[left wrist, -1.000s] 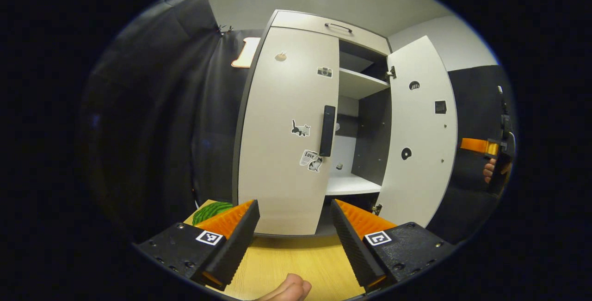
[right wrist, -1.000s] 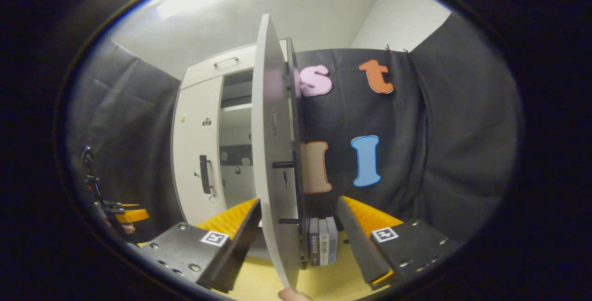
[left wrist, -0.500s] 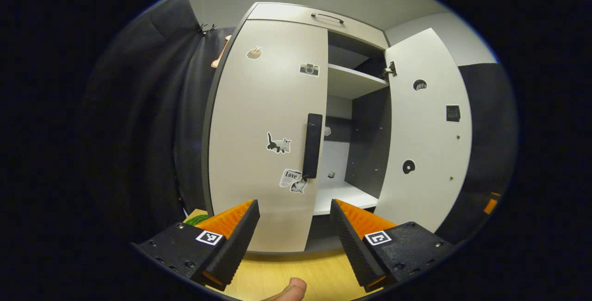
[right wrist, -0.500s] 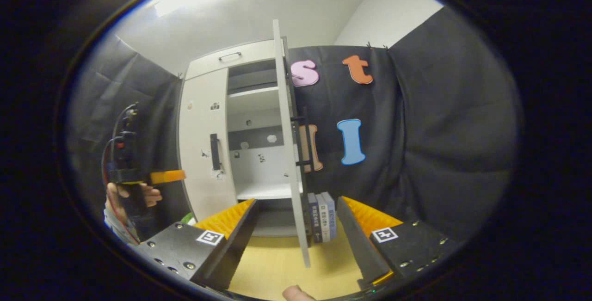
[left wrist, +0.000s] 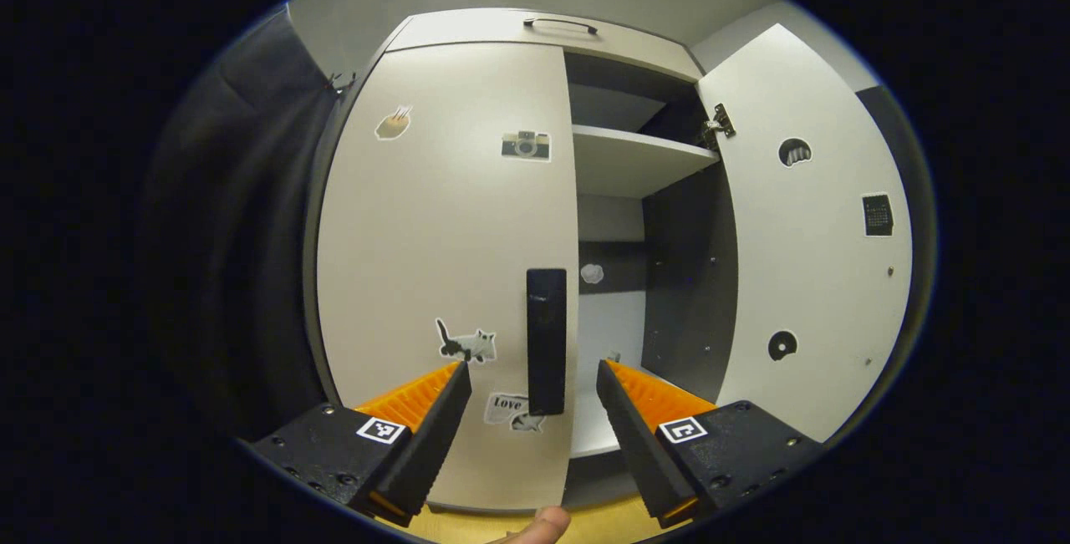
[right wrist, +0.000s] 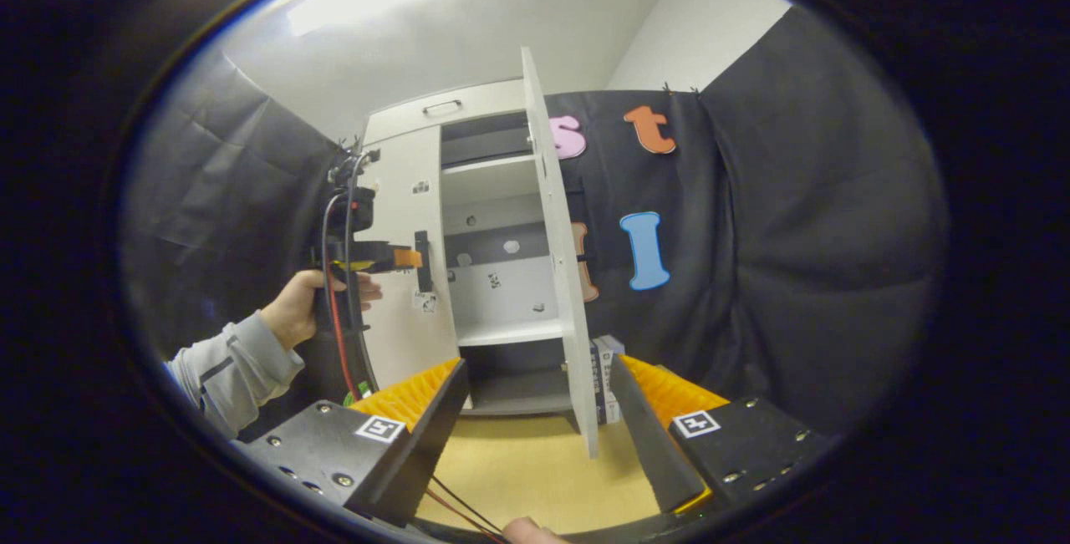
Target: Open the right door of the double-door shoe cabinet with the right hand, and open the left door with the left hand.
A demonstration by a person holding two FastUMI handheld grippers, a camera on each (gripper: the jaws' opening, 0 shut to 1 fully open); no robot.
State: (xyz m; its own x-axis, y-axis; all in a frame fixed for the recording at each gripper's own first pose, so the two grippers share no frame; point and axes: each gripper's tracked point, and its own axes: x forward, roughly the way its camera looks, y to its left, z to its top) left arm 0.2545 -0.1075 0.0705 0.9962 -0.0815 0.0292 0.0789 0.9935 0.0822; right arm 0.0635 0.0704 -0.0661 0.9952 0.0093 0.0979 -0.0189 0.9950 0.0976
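Observation:
The shoe cabinet's left door (left wrist: 443, 260) is closed, pale with stickers and a black vertical handle (left wrist: 546, 342). My left gripper (left wrist: 532, 435) is open just short of it, the handle showing between its fingers. The right door (left wrist: 807, 235) stands swung wide open, showing the shelves (left wrist: 631, 160). In the right gripper view the right door (right wrist: 564, 277) appears nearly edge-on, and my right gripper (right wrist: 535, 435) is open, holding nothing, a little back from its lower edge. A hand holds the left gripper (right wrist: 408, 258) up at the left door's handle (right wrist: 422, 260).
A drawer with a metal handle (left wrist: 560, 23) tops the cabinet. Books (right wrist: 603, 373) stand on the wooden surface (right wrist: 518, 477) just right of the cabinet, behind the open door. Black cloth walls close in both sides. A grey sleeve (right wrist: 226, 368) reaches in from the left.
My left gripper has moved in close to the left door's handle. My right gripper has backed away from the right door, which has swung wider open.

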